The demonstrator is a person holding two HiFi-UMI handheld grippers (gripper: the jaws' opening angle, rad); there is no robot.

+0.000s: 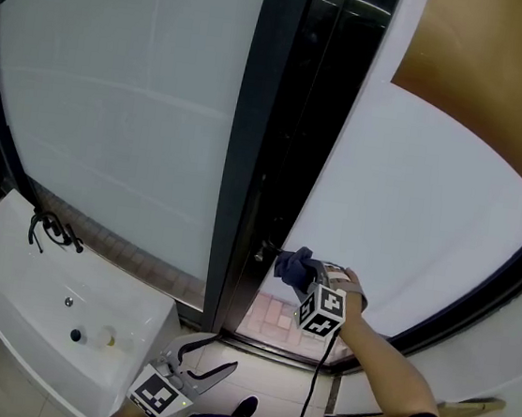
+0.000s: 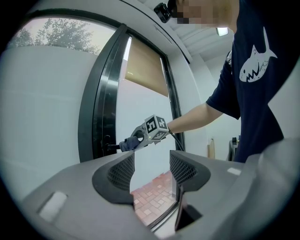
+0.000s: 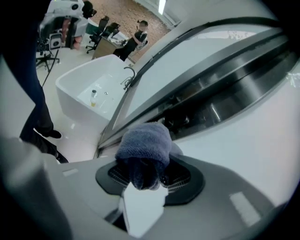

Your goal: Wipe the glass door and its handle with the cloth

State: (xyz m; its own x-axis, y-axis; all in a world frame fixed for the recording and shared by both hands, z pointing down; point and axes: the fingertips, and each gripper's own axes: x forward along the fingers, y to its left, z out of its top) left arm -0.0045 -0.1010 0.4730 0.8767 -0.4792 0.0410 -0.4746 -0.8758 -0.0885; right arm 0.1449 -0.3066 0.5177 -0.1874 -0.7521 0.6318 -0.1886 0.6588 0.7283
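The frosted glass door (image 1: 414, 193) stands ajar in a black frame (image 1: 268, 147). A small dark handle (image 1: 266, 248) juts from the frame's edge. My right gripper (image 1: 302, 272) is shut on a blue-grey cloth (image 1: 294, 265), with the cloth held against the handle. In the right gripper view the cloth (image 3: 144, 143) bulges out between the jaws, close to the dark frame (image 3: 211, 108). The left gripper view shows the right gripper (image 2: 136, 139) with the cloth (image 2: 126, 144) at the handle (image 2: 110, 146). My left gripper (image 1: 214, 362) hangs low at the bottom, open and empty, well away from the door.
A white freestanding bathtub (image 1: 7, 276) with a black tap (image 1: 51, 229) stands at the lower left beside the fixed frosted pane (image 1: 124, 92). Red brick paving (image 1: 271, 316) shows through the door gap. Wooden pieces (image 1: 463, 407) lie on the floor at the right.
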